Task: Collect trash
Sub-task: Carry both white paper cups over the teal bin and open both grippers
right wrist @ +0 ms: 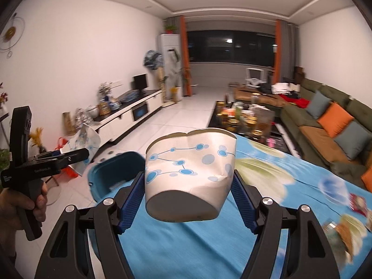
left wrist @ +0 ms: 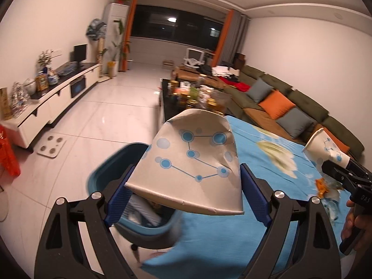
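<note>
Beside the table's left edge stands a teal bin (left wrist: 111,162), already holding some trash. Over its near rim the left gripper (left wrist: 186,186) clamps a crumpled paper cup (left wrist: 193,162); further right, above the blue tablecloth (right wrist: 267,186), the right gripper (right wrist: 188,190) squeezes a second dented cup (right wrist: 190,174). Both cups seem mid-carry; next, each must hang squarely over the bin before its jaws let go.

Two crumpled dotted paper cups (left wrist: 193,162) (right wrist: 189,174), above a teal bin (left wrist: 148,225).
</note>
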Tool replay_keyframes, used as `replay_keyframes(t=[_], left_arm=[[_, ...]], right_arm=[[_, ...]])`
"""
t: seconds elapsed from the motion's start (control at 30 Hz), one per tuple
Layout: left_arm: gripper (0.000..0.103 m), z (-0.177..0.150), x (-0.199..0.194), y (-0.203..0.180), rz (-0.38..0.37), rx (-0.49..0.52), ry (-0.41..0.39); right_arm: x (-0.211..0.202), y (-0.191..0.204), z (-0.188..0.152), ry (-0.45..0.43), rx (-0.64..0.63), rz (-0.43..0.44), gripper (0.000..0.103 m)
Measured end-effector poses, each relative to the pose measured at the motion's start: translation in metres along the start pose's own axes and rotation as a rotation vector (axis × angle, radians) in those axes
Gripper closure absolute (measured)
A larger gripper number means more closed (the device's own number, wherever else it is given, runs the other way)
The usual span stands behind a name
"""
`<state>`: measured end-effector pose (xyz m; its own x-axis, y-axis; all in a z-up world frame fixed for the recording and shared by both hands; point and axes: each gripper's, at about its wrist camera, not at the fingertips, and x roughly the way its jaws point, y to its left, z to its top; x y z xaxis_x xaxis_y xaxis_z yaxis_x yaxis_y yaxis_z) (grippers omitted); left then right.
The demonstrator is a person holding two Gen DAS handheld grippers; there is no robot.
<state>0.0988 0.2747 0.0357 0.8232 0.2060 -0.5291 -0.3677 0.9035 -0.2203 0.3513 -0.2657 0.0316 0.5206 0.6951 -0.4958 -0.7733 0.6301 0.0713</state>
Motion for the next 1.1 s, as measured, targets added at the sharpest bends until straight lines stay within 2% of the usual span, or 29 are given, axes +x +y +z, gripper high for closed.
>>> replay_keyframes(t=[0.2,0.4,0.6,0.73,1.07,1.1], left_arm=[[0.017,0.0,0.0,0.055,0.069,-0.039,0.022],[0.017,-0.012,0.023,0.093,0.119,-0.063,0.083],[0.017,-0.026,0.073,0.097,0.14,-0.063,0.154],[0.017,-0.031,0.102,0.09,0.157,-0.066,0.173],[0.015,-0.033,0.149,0.082,0.186,-0.03,0.208],[0.013,-0.033,0.152,0.081,0.193,-0.026,0.209]], right_arm=[[0.051,0.039,0.022,0.058,-0.048,0.099,0.033],[0.112,0.079,0.033,0.155,-0.083,0.17,0.033],[0.164,0.107,0.039,0.243,-0.095,0.199,0.033],[0.189,0.12,0.034,0.3,-0.108,0.206,0.032],[0.226,0.123,0.027,0.384,-0.033,0.237,0.03],[0.228,0.124,0.026,0.391,-0.029,0.24,0.026]])
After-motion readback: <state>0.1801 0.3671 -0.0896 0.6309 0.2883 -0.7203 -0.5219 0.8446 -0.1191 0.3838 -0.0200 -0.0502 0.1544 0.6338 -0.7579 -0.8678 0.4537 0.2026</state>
